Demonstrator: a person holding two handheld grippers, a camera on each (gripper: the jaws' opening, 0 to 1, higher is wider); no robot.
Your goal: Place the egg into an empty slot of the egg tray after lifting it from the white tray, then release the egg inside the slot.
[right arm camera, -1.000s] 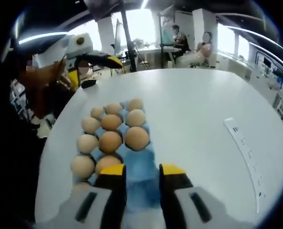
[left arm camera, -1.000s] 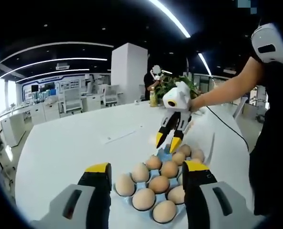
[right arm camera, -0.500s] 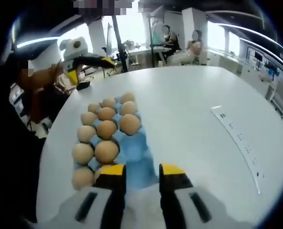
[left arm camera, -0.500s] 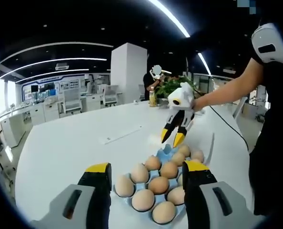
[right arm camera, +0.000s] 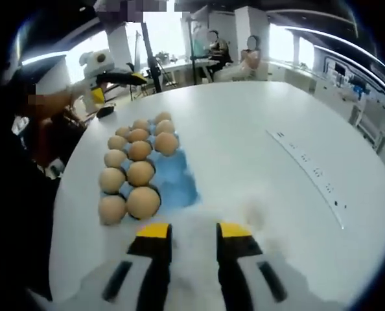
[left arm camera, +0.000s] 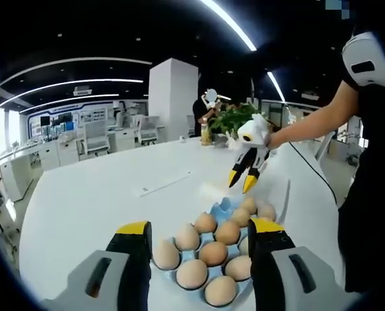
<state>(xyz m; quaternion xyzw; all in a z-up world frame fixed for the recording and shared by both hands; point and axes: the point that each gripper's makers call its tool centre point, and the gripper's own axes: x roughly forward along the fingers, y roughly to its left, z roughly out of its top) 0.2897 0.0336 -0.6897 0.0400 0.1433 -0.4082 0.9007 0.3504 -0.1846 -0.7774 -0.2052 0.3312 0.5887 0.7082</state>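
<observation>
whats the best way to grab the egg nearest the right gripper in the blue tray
Judging from the right gripper view, come down from above on the nearest egg in the blue egg tray, jaws across its rounded upper half. It sits in a cup with an egg close beside it, so its lower sides look blocked.

Broad white tabletop, rounded at the edge; blue egg tray with brown eggs on it, long white ruler-like strip lying well apart.
</observation>
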